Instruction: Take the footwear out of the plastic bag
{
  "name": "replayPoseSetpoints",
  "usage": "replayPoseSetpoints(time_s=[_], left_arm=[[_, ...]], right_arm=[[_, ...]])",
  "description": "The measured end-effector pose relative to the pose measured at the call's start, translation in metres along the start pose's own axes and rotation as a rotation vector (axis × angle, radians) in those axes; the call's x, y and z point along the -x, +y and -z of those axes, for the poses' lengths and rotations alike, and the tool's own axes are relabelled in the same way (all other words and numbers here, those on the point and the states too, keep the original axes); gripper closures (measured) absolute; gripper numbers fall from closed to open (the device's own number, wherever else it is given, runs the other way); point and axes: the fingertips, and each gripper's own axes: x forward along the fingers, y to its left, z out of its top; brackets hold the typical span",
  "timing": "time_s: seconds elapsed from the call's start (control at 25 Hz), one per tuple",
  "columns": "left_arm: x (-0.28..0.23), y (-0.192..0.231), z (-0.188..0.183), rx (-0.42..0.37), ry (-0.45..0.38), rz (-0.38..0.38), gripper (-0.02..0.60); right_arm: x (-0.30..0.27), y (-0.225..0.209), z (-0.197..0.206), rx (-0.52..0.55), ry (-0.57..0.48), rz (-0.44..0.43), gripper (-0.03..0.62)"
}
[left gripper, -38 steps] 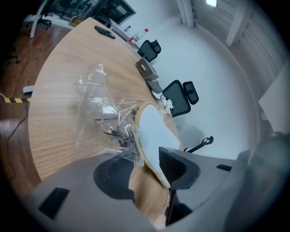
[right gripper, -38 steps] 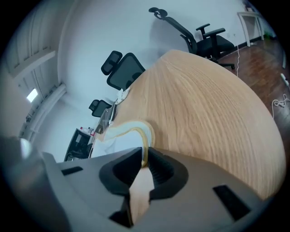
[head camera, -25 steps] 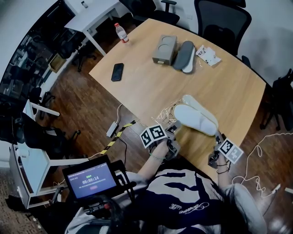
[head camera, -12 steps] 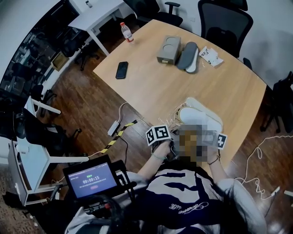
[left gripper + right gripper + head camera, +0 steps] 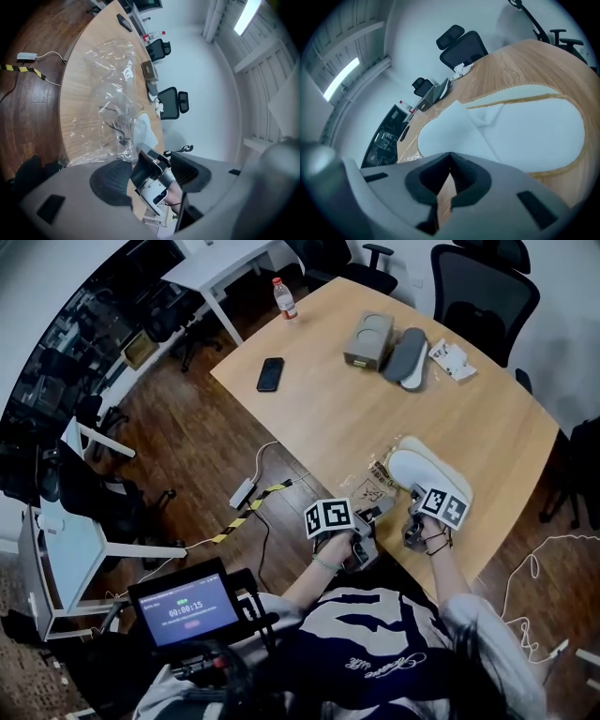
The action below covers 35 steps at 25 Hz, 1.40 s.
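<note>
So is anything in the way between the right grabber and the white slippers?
Nothing visible is. The right gripper has its jaws shut, with the tips at the edge of the white slippers; whether they pinch it is unclear. The plastic bag lies beside the slippers, not in between.
</note>
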Motion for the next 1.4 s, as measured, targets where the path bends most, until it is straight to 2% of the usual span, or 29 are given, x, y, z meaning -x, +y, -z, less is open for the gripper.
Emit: replayPoseSetpoints(time_s=[0.12, 0.24, 0.32, 0.48, 0.56, 0.68, 0.76, 0.84, 0.96, 1.12, 1.28, 1.4], left_arm=[[0.011, -0.001, -0.004, 0.013, -0.018, 0.016, 0.331], [0.025, 0.007, -0.018, -0.026, -0.049, -0.004, 0.331], [0.039, 0.017, -0.039, -0.076, -0.113, -0.048, 0.332], [0.07, 0.034, -0.091, -0.2, -0.323, -0.177, 0.334], [0.074, 0.03, -0.101, -0.263, -0.35, -0.194, 0.334], [0.072, 0.012, -0.097, -0.391, -0.341, -0.186, 0.334], [0.067, -0.005, -0.087, -0.493, -0.32, -0.157, 0.334], [0.058, -0.023, -0.076, -0.548, -0.291, -0.087, 0.334], [0.047, -0.047, -0.06, -0.539, -0.267, 0.026, 0.335], [0.043, -0.066, -0.03, -0.58, -0.216, 0.106, 0.347], [0.05, -0.074, 0.003, -0.595, -0.194, 0.162, 0.428], [0.057, -0.076, 0.025, -0.598, -0.194, 0.2, 0.542]], right_arm=[[-0.002, -0.005, -0.009, -0.012, -0.015, 0.019, 0.597], [-0.003, -0.007, -0.012, -0.027, -0.03, 0.021, 0.597], [-0.002, -0.007, -0.012, -0.031, -0.037, 0.027, 0.597], [0.0, -0.007, -0.012, -0.037, -0.041, 0.034, 0.597], [0.005, -0.005, -0.013, -0.034, -0.042, 0.017, 0.597], [0.021, 0.003, -0.018, -0.004, -0.069, -0.009, 0.597], [0.034, 0.009, -0.02, 0.014, -0.094, -0.026, 0.597], [0.047, 0.017, -0.02, 0.02, -0.114, -0.061, 0.597], [0.068, 0.035, -0.014, 0.014, -0.142, -0.134, 0.597], [0.101, 0.058, 0.0, 0.078, -0.178, -0.18, 0.597], [0.132, 0.067, 0.019, 0.152, -0.211, -0.168, 0.597], [0.153, 0.072, 0.034, 0.172, -0.233, -0.178, 0.598]])
